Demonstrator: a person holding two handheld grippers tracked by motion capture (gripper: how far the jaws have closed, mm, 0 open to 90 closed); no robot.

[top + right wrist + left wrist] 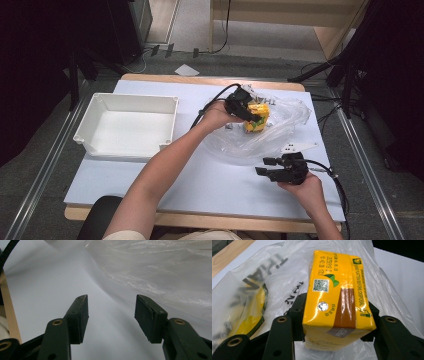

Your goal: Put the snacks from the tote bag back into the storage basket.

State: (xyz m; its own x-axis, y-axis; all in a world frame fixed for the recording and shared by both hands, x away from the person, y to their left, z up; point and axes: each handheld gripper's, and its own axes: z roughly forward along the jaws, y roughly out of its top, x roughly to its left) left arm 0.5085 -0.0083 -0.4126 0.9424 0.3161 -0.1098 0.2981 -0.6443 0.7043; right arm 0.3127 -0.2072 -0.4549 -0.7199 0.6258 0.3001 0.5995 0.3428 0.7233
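The left gripper [337,322] squeezes a yellow carton [337,292] between its jaws, right on top of the clear plastic bag [280,132]. The right gripper [111,315] rests near the bag's edge, jaws wide apart, holding nothing. A white bin [95,107] sits well to the bag's left.

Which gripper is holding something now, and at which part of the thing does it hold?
The left gripper holds the yellow drink carton by its two long sides, near one end. The right gripper is open, holding nothing.

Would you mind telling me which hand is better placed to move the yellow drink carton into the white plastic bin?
Left: the left gripper already clamps the yellow drink carton, nearer the white plastic bin; the right gripper is open.
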